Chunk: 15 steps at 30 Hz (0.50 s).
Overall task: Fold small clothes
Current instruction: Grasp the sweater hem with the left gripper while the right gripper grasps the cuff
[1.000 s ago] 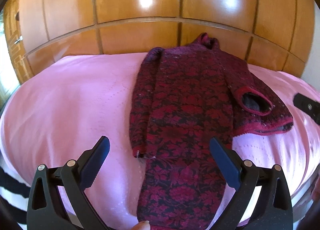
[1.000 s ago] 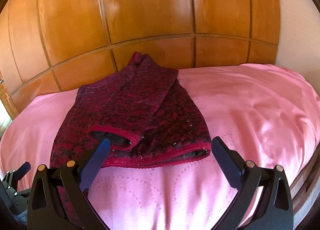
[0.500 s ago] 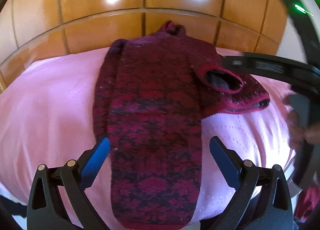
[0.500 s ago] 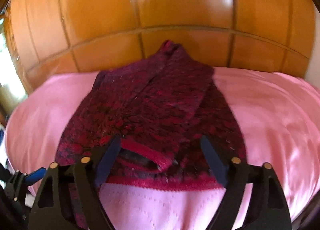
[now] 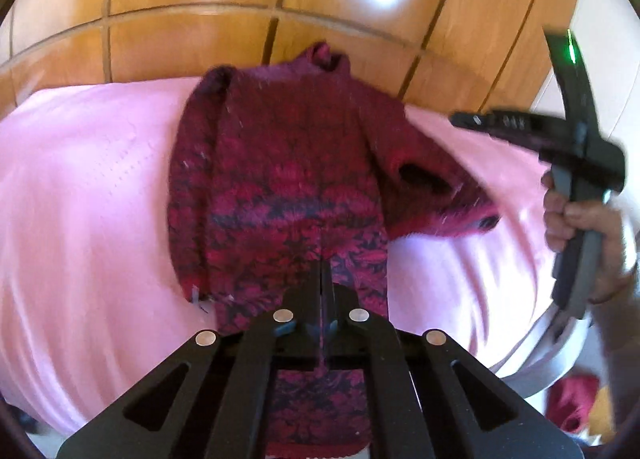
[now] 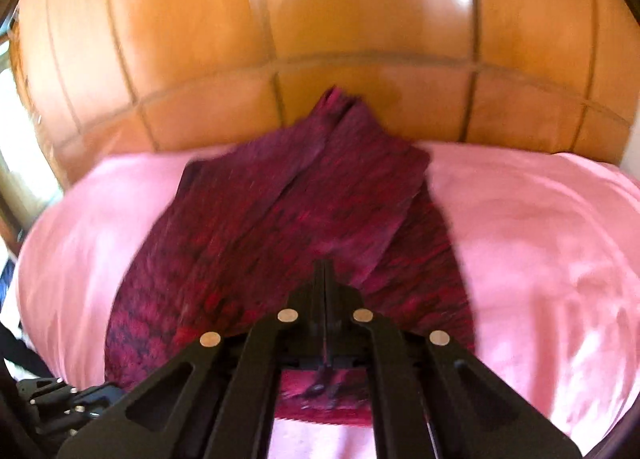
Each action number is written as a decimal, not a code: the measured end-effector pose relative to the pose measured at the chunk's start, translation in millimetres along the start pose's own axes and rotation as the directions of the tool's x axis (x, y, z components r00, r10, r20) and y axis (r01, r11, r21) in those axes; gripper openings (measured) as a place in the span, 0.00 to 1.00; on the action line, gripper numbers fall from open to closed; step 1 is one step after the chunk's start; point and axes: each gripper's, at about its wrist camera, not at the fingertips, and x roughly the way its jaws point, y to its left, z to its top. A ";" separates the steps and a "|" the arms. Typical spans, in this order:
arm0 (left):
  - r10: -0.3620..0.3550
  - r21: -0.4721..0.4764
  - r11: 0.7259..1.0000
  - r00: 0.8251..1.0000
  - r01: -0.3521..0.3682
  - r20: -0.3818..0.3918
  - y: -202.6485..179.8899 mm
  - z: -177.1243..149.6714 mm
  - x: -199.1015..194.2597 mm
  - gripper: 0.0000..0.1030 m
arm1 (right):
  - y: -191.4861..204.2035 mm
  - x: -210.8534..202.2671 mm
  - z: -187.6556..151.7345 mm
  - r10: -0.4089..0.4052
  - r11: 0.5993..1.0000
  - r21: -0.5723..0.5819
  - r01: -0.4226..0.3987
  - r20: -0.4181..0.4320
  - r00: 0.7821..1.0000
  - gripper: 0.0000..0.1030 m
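Red-and-black floral knit sweater (image 5: 288, 187): lies flat on pink bedspread (image 5: 88, 187), one sleeve folded across. Left gripper (image 5: 322, 279) and right gripper (image 6: 325, 279), spread a second ago, now pressed together above the fabric; no cloth visibly pinched. Next fold seemingly imminent.

Both grippers matte black plastic w/ triangular cut-outs in the linkage arms & four round silver pivot screws each: left gripper (image 5: 322, 271), right gripper (image 6: 325, 271). Right unit seen from left cam: curved grey-black handle (image 5: 576, 243), small green LED (image 5: 571, 46) on top.
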 end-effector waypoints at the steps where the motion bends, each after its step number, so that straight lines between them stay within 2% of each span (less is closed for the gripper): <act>1: -0.007 -0.007 1.000 1.000 0.007 0.014 3.9 4.3 -5.7 0.00 | -7.9 -6.0 6.4 -0.011 1.000 0.017 0.010 0.020 1.000 0.00; 5: 0.013 -0.023 1.000 0.998 -0.012 0.061 13.9 16.4 -20.7 0.00 | -42.0 -25.6 24.8 -0.099 0.993 0.069 0.093 0.088 0.991 0.00; 7: 0.024 -0.064 0.998 0.996 -0.019 0.083 28.1 28.3 -26.3 0.00 | -59.0 -26.9 31.7 -0.088 0.992 0.095 0.081 0.071 0.994 0.00; 10: 0.051 -0.143 0.989 0.990 -0.033 0.128 59.5 49.2 -38.7 0.00 | -59.9 -26.9 25.4 -0.046 0.996 0.083 0.041 0.052 0.998 0.09; 11: 0.067 -0.167 0.985 0.987 -0.042 0.145 69.8 56.9 -40.9 0.00 | -57.8 -24.8 22.2 -0.022 0.997 0.076 0.019 0.038 0.999 0.21; 12: 0.102 -0.192 0.979 0.980 -0.068 0.172 83.2 67.8 -45.4 0.00 | -52.2 -21.8 16.1 0.022 0.997 0.072 -0.023 0.021 1.000 0.57; 13: 0.136 -0.207 0.974 0.972 -0.096 0.191 92.9 75.1 -49.3 0.00 | -44.0 -20.1 9.4 0.068 0.995 0.068 -0.068 0.013 0.998 0.68; 15: 0.184 -0.256 0.958 0.960 -0.127 0.212 119.8 94.9 -55.3 0.00 | -20.7 -16.4 -2.1 0.120 0.993 0.023 -0.120 0.004 0.993 0.68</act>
